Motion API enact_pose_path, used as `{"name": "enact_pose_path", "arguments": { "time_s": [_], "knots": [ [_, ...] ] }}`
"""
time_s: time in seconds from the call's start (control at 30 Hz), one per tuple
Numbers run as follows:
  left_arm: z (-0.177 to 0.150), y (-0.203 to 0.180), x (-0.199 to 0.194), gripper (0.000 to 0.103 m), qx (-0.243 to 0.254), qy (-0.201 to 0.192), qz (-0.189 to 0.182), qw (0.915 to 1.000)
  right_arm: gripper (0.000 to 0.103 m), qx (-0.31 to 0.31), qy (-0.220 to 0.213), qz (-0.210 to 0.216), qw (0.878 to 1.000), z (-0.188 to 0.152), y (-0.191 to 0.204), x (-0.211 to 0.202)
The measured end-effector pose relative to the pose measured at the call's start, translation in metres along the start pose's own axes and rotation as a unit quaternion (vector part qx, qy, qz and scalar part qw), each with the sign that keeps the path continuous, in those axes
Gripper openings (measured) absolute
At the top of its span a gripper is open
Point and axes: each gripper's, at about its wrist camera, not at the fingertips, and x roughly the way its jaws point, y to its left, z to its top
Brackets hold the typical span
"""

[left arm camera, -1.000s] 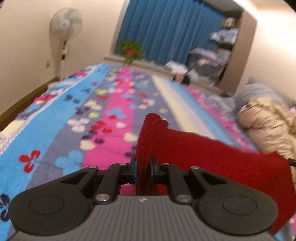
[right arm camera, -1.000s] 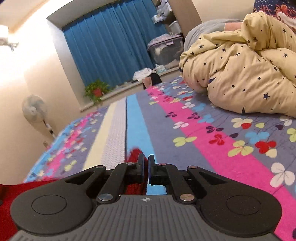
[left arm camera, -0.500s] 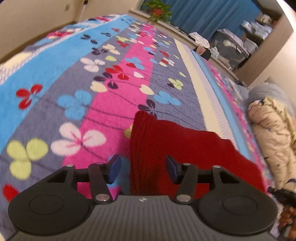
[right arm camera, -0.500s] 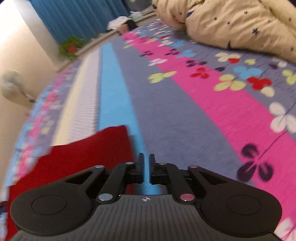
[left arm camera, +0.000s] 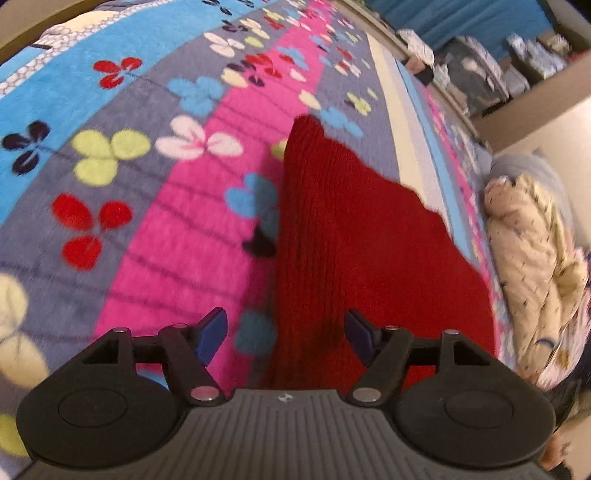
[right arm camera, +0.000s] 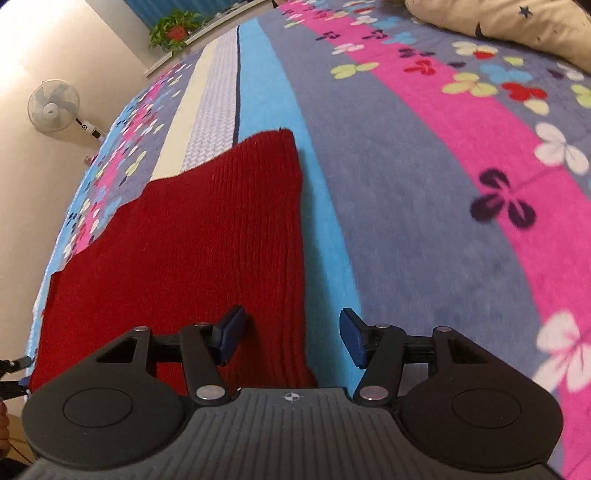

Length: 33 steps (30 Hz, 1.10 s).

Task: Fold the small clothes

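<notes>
A red knitted garment lies flat on the flowered blanket. My left gripper is open and empty just above the garment's left edge, with that edge between its fingers. The same garment shows in the right wrist view. My right gripper is open and empty over the garment's right edge, which runs between its fingers.
A cream star-print quilt is bunched at the right side of the bed and also shows in the right wrist view. A standing fan and a potted plant stand by the wall. Cluttered shelves are beyond the bed.
Both grippers were shut on the red garment and held it up. They lowered it onto the blanket and opened, the left one first. The garment now lies flat.
</notes>
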Motion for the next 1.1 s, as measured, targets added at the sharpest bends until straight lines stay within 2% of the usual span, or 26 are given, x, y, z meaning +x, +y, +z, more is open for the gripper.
{"name": "enact_pose_path", "arguments": {
  "time_s": [0.03, 0.07, 0.1, 0.13, 0.17, 0.2, 0.3, 0.37, 0.4, 0.47, 0.5, 0.53, 0.57, 0.63, 0.7, 0.73, 0.8, 0.87, 0.93, 0.97, 1.0, 1.07, 1.1],
  "knots": [
    [-0.005, -0.002, -0.001, 0.073, 0.013, 0.005, 0.006, 0.9999, 0.058, -0.005, 0.002, 0.002, 1.0, -0.003, 0.001, -0.001],
    [-0.01, -0.003, -0.001, 0.069, 0.024, 0.008, 0.011, 0.9996, 0.05, -0.011, 0.004, 0.004, 1.0, -0.007, 0.003, -0.003],
    [-0.013, -0.004, -0.001, 0.049, 0.034, 0.008, 0.013, 0.9993, 0.028, -0.019, 0.003, 0.01, 1.0, -0.01, 0.005, -0.005],
    [-0.016, -0.006, -0.002, 0.014, 0.041, 0.01, 0.005, 0.9991, 0.017, -0.026, 0.0, 0.016, 1.0, -0.013, 0.007, -0.009],
    [-0.016, -0.007, -0.003, 0.014, 0.045, 0.009, -0.003, 0.9989, 0.014, -0.033, -0.011, 0.013, 0.999, -0.015, 0.01, -0.013],
    [-0.017, -0.01, -0.01, 0.014, 0.05, -0.008, -0.002, 0.9987, 0.012, -0.038, -0.027, 0.014, 0.999, -0.015, 0.011, -0.019],
    [-0.02, -0.009, -0.039, 0.013, 0.044, -0.063, -0.039, 0.9963, 0.011, -0.009, -0.11, 0.058, 0.992, -0.016, 0.008, -0.055],
    [-0.024, -0.007, -0.045, 0.013, 0.045, -0.069, -0.031, 0.9961, 0.011, -0.001, -0.131, 0.068, 0.989, -0.02, 0.006, -0.067],
    [-0.025, -0.005, -0.038, 0.014, 0.042, -0.051, -0.012, 0.9978, 0.011, -0.002, -0.119, 0.049, 0.992, -0.023, 0.005, -0.063],
    [-0.026, 0.0, -0.018, 0.016, 0.03, -0.003, 0.028, 0.9992, 0.012, 0.001, -0.055, 0.001, 0.999, -0.024, -0.001, -0.037],
    [-0.026, 0.0, -0.009, 0.026, 0.034, 0.016, 0.051, 0.998, 0.013, 0.007, -0.012, -0.016, 1.0, -0.026, -0.005, -0.02],
    [-0.026, -0.001, -0.006, 0.034, 0.039, 0.02, 0.062, 0.9971, 0.014, 0.003, 0.005, -0.03, 1.0, -0.027, -0.005, -0.012],
    [-0.025, -0.003, -0.007, 0.035, 0.043, 0.01, 0.066, 0.9969, 0.018, -0.007, 0.001, -0.039, 0.999, -0.027, -0.002, -0.011],
    [-0.022, -0.007, -0.019, 0.041, 0.045, -0.028, 0.058, 0.9969, 0.025, -0.032, -0.035, -0.057, 0.997, -0.026, 0.007, -0.023],
    [-0.021, -0.015, -0.033, 0.046, 0.064, -0.075, 0.061, 0.9933, 0.037, -0.044, -0.079, -0.076, 0.993, -0.027, 0.014, -0.038],
    [-0.02, -0.02, -0.039, 0.046, 0.076, -0.093, 0.058, 0.9911, 0.038, -0.051, -0.104, -0.078, 0.99, -0.028, 0.017, -0.046],
    [-0.02, -0.034, -0.045, 0.046, 0.101, -0.115, 0.032, 0.9877, 0.038, -0.073, -0.142, -0.057, 0.986, -0.03, 0.021, -0.055],
    [-0.023, -0.045, -0.042, 0.046, 0.123, -0.12, 0.009, 0.9851, 0.038, -0.109, -0.151, -0.03, 0.982, -0.036, 0.032, -0.058],
    [-0.027, -0.058, -0.037, 0.047, 0.153, -0.113, 0.004, 0.9818, 0.037, -0.152, -0.137, -0.02, 0.979, -0.041, 0.041, -0.052],
    [-0.028, -0.062, -0.03, 0.047, 0.164, -0.104, 0.015, 0.9808, 0.037, -0.167, -0.119, -0.029, 0.978, -0.044, 0.044, -0.044],
    [-0.031, -0.064, -0.021, 0.047, 0.174, -0.087, 0.04, 0.98, 0.038, -0.175, -0.093, -0.047, 0.979, -0.045, 0.046, -0.033],
    [-0.033, -0.059, 0.009, 0.049, 0.176, -0.022, 0.121, 0.9767, 0.038, -0.185, -0.02, -0.095, 0.978, -0.049, 0.041, -0.007],
    [-0.033, -0.052, 0.022, 0.061, 0.16, 0.009, 0.146, 0.9762, 0.044, -0.188, -0.007, -0.115, 0.975, -0.051, 0.04, -0.001]
  ]
}}
